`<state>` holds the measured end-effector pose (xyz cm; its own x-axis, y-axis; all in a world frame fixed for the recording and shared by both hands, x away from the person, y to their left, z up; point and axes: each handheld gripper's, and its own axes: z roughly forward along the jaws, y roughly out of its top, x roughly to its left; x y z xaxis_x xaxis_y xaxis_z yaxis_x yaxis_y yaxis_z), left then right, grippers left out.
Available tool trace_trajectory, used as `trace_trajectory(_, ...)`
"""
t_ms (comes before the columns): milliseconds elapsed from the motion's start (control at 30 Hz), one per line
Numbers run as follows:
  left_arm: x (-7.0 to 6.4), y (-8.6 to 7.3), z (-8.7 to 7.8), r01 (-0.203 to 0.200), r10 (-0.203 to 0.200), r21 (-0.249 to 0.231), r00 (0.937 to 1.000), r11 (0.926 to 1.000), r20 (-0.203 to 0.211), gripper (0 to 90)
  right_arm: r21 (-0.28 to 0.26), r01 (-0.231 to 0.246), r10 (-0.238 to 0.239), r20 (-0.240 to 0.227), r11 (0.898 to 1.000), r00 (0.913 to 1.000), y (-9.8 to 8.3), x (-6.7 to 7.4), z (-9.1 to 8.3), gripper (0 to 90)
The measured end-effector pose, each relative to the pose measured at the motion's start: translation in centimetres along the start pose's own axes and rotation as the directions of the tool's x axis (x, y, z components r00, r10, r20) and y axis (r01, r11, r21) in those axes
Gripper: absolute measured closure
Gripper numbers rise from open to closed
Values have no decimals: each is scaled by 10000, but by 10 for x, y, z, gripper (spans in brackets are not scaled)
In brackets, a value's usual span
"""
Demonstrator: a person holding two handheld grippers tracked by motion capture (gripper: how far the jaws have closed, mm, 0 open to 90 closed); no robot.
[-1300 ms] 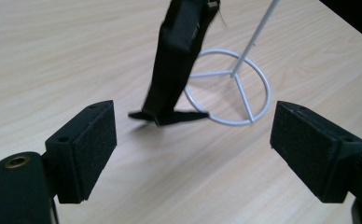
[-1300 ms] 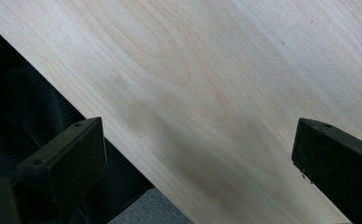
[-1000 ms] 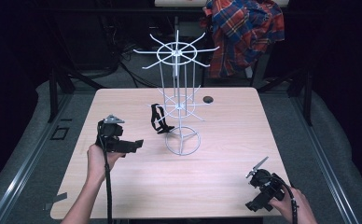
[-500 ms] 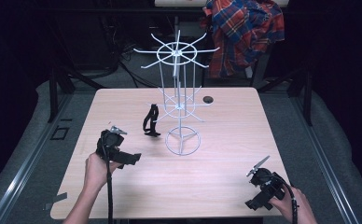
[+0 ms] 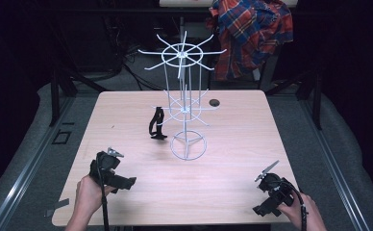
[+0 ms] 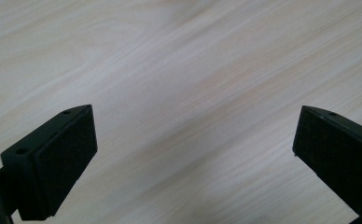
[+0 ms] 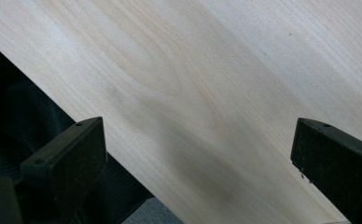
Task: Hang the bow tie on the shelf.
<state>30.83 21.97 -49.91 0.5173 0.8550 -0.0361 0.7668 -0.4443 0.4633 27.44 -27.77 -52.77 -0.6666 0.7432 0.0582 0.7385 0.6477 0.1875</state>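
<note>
A white wire rack (image 5: 187, 110) with spoke-like hooks stands on a ring base mid-table. A black strap (image 5: 156, 123) hangs at the tip of one of its low left hooks, its lower end close to the table top. My left gripper (image 5: 122, 182) is held low near the front left of the table, well short of the strap. In the left gripper view it (image 6: 193, 114) is open, with bare wood between the jaws. My right gripper (image 5: 270, 195) sits at the front right corner. It (image 7: 198, 126) is open too, over the table's edge.
The light wooden table (image 5: 232, 144) has a small dark round hole (image 5: 215, 102) behind the rack. A plaid shirt (image 5: 249, 33) hangs beyond the far edge. Dark floor (image 7: 20, 116) lies past the table edge by my right gripper.
My left gripper has drawn back from beside the rack toward the near edge. The black strap has swung slightly left on its hook. The right gripper has stayed put.
</note>
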Motion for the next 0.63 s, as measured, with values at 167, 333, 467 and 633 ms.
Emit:
trace_trajectory(167,2,-9,3,239,-243,271,9996,9993,122,0,106,-115,115,-26,9999,9999,0,0,1,29)
trace_trajectory(333,7,-7,9,-92,89,318,9999,9995,105,0,-52,-420,418,-329,9991,9986,0,-5,-1,0)
trace_trajectory(467,12,-7,11,-344,343,101,9993,9994,146,0,-134,-426,419,-485,9990,9979,0,-6,-2,0)
trace_trajectory(633,9,-5,14,-507,500,224,9982,9985,322,0,36,-271,272,-381,9996,9989,1,-4,1,0)
